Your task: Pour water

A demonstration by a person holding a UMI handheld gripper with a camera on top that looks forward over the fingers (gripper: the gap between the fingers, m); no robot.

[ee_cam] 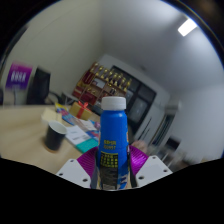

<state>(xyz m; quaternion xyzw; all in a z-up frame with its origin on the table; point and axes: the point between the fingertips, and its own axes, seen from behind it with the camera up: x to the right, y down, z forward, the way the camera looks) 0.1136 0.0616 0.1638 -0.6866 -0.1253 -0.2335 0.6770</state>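
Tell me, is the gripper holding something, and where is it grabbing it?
Yes. The gripper holds a blue bottle with a white cap upright, its jaws pressing on both sides of the bottle's lower part.

Light wooden table [25, 128] beyond bottle: dark cup [52, 137] standing on it, coloured boxes [72, 125] and blurred small items clustered just beside cup.

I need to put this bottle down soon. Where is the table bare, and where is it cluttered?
The gripper is shut on the blue bottle. The wooden table is bare beside the dark cup, on the side away from the bottle. It is crowded behind the bottle, around the colourful boxes.
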